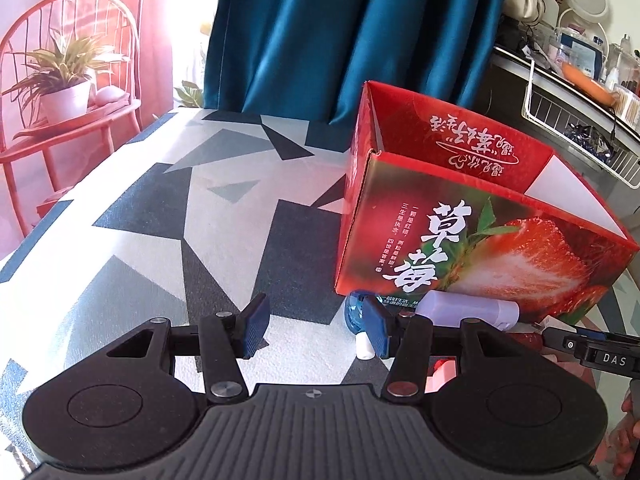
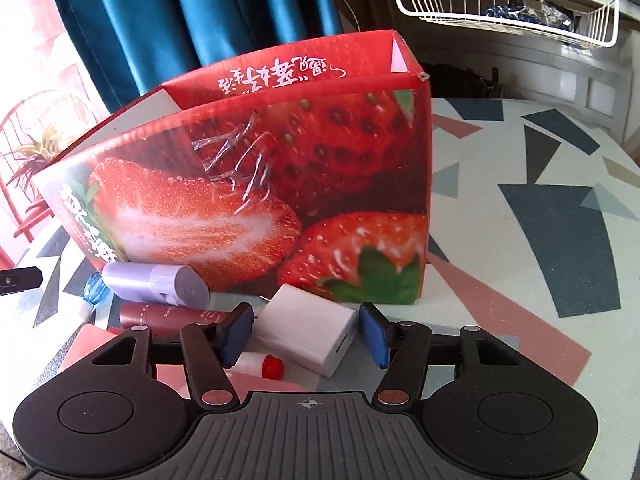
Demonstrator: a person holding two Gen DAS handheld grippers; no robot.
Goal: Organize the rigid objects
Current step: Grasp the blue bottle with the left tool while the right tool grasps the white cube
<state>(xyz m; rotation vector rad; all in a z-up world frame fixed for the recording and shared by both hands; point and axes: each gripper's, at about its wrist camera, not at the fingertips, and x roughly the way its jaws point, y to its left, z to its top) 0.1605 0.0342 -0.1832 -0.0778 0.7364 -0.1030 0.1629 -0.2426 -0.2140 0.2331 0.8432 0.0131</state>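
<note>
On the patterned tablecloth [image 2: 520,216], near side of the open strawberry carton [image 2: 280,184], small items lie loose: lilac cylinder [image 2: 156,280], maroon tube [image 2: 168,314], white block [image 2: 308,328], red-capped vial [image 2: 262,363], blue glassy piece [image 1: 354,312]. Nothing visibly boxed yet; judged early. Right gripper [image 2: 306,336] spread wide, straddling the smooth matte block, gripping nothing. Left gripper [image 1: 316,330] wide open, empty. Carton glossy cardboard.

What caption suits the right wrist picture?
Open right tongs straddle a white charger lying before the strawberry box.
</note>
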